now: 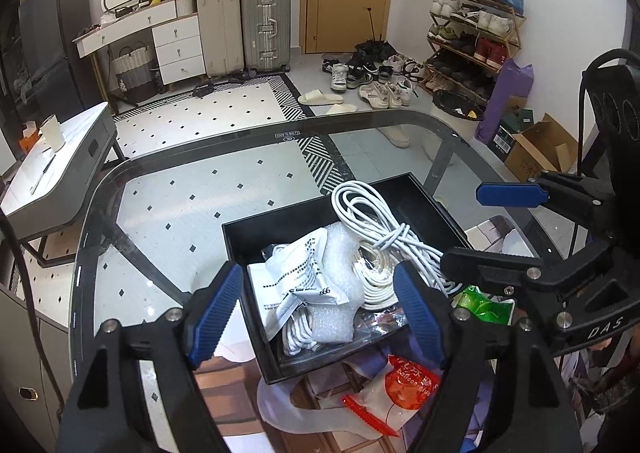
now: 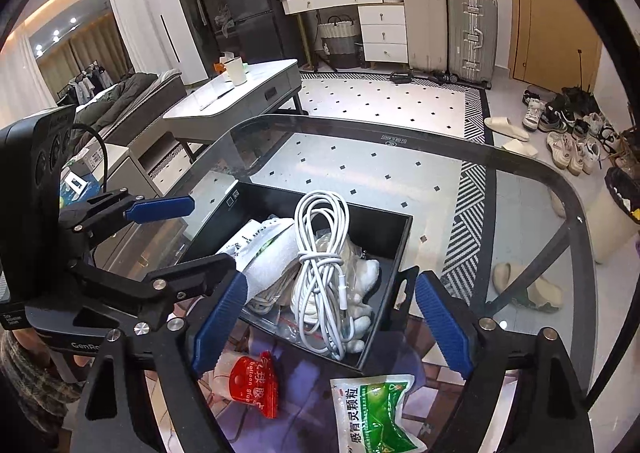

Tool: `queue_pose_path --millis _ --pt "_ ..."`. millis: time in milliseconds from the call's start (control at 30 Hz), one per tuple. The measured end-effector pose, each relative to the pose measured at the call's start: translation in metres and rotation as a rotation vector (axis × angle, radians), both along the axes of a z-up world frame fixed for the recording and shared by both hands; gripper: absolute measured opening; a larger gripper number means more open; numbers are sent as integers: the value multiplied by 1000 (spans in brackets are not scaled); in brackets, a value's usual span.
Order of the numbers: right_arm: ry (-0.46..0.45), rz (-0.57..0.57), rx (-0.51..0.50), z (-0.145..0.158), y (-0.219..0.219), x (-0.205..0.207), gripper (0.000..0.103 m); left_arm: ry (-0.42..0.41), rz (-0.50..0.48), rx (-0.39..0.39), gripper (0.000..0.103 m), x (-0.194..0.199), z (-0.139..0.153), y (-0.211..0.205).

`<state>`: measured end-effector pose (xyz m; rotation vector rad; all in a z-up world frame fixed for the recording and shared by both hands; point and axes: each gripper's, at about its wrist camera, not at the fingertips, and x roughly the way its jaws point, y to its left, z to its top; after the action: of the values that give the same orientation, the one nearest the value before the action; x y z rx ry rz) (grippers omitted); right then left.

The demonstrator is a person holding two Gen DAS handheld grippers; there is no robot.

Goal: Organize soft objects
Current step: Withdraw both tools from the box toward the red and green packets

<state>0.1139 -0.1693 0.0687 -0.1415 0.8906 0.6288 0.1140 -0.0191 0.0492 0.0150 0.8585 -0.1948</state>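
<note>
A black box [image 1: 420, 205] [image 2: 384, 237] stands on the glass table [image 1: 180, 213] [image 2: 360, 169]. It holds a coiled white cable [image 1: 360, 205] [image 2: 320, 213], a white printed packet [image 1: 296, 273], bubble wrap [image 1: 340, 253] and a white corded bundle. In front of the box lie a red balloon-glue bag [image 1: 408, 385] [image 2: 252, 381] and a green medicine packet [image 1: 484, 305] [image 2: 372, 413]. My left gripper [image 1: 320, 309] [image 2: 188, 241] hovers open above the box's near left part, pads touching nothing. My right gripper [image 2: 328, 313] [image 1: 492, 229] is open over the near right part, also without anything held.
A low white side table [image 1: 52, 173] [image 2: 240, 101] with a cup stands beyond the glass table's left end. Suitcases [image 1: 264, 29], a dresser, a shoe rack [image 1: 472, 33], loose shoes and a cardboard box [image 1: 536, 149] fill the floor behind.
</note>
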Motion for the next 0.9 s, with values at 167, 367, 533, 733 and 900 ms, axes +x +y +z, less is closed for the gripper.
queue_pose_path --millis 167,367,533,733,900 --pt "0 4 8 4 -13 -11 95 -15 -25 -2 93 -14 5 -3" --pt "-1 -28 -13 2 -32 -24 100 -22 -48 -1 103 -28 8 -7" --pt "14 -48 -22 -2 -45 -31 100 -18 -75 15 103 -39 5 -12" --pt "11 -57 -53 -11 -53 -39 100 -10 -101 32 103 -50 -2 -13" --pt "31 -57 -67 -23 -56 -42 100 -15 -135 64 103 -60 -8 -24"
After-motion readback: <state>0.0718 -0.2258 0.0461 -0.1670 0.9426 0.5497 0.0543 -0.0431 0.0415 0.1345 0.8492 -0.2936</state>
